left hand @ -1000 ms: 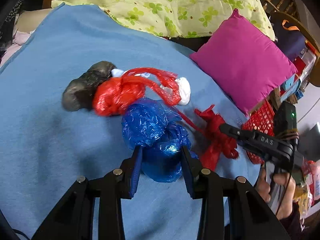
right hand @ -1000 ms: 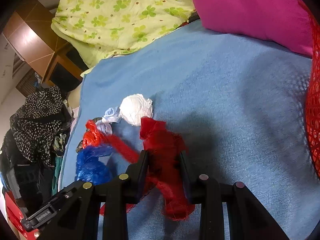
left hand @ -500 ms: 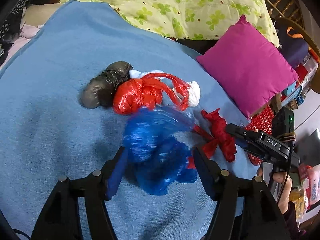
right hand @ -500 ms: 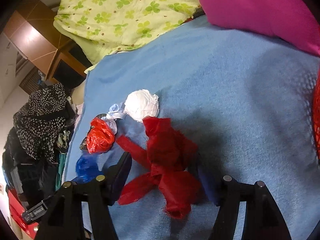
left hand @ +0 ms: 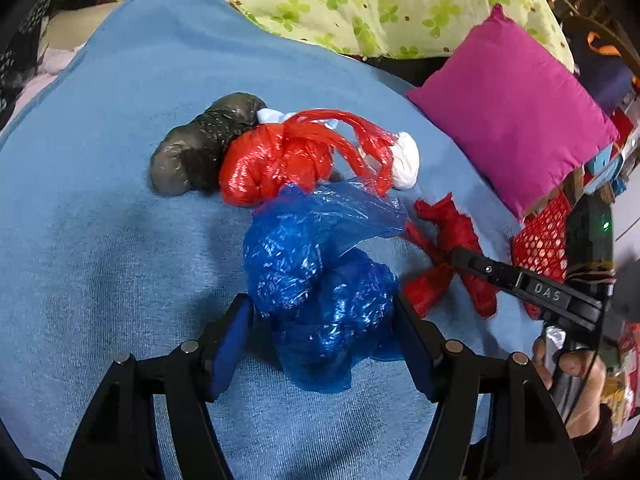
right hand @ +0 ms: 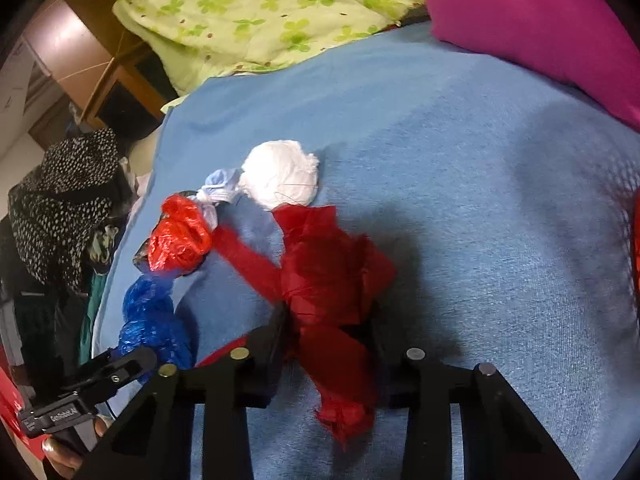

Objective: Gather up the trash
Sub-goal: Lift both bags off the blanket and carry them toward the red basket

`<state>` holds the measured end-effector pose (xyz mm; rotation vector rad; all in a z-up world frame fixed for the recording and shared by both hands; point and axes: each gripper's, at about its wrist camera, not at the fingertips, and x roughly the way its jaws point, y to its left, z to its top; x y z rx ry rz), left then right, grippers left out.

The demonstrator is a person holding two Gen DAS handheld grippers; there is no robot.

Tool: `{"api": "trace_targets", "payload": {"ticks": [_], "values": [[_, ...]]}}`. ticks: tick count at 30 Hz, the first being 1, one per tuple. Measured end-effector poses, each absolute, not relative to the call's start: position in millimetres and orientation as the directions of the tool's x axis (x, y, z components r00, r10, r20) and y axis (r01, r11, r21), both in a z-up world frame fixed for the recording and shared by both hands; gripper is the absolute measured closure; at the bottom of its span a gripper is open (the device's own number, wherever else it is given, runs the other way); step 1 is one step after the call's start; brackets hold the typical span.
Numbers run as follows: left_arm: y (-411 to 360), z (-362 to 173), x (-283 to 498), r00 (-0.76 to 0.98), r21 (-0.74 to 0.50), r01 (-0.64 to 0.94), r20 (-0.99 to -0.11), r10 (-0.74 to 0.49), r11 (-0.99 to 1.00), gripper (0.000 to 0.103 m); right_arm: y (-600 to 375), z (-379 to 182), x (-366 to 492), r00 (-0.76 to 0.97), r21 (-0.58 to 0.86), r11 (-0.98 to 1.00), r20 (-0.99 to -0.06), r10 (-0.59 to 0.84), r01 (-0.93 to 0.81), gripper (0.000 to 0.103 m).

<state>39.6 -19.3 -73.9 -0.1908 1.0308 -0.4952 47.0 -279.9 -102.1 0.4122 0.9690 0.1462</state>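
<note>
Crumpled plastic trash lies on a blue blanket (left hand: 100, 220). A blue bag (left hand: 316, 264) rests between the jaws of my left gripper (left hand: 320, 304), which are opening; the left pad stands clear of it. Behind it lie a bright red bag (left hand: 272, 160), a grey-black bag (left hand: 200, 144) and a white wad (left hand: 408, 156). My right gripper (right hand: 327, 312) is closing, its pads pressed on a dark red bag (right hand: 328, 268) that rests on the blanket. The left wrist view shows that dark red bag (left hand: 452, 232) too, at the right.
A magenta pillow (left hand: 508, 108) lies at the right and a green-patterned quilt (left hand: 360, 0) at the back. A red mesh basket (left hand: 544, 240) stands off the blanket's right edge. A hand (left hand: 576, 380) grips the right tool. Dark spotted clothing (right hand: 60, 208) is heaped at the left.
The left jaws have spread apart, and the blue bag has been let go and puffed out. The right jaws opened wide around the dark red bag, then closed on it again.
</note>
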Motion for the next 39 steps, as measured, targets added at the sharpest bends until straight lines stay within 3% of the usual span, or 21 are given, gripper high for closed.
{"api": "trace_targets", "payload": {"ticks": [3,7,16,39], "values": [[-25.4,-69.9,35.1,0.442,-0.341,0.326,-0.769,-0.461,0.882,0.043,-278.0,-97.0,43.0,0.579,0.403,0.914,-0.758,0.300,0.054,0.065],[-38.4,-61.1,27.6,0.496,-0.269,0.356,-0.758,-0.425,0.895,0.050,-276.1,-85.6,35.9,0.613,0.395,0.918,-0.733,0.295,0.029,0.065],[-49.0,-32.9,8.5,0.622,-0.102,0.367,-0.712,-0.326,0.924,0.051,-281.4,-63.0,16.4,0.671,0.378,0.926,-0.689,0.273,0.012,0.065],[-76.9,0.9,-38.3,0.754,0.104,0.312,-0.632,-0.180,0.944,0.051,-299.6,-19.0,-20.9,0.773,0.384,0.923,-0.577,0.264,-0.028,0.065]]}}
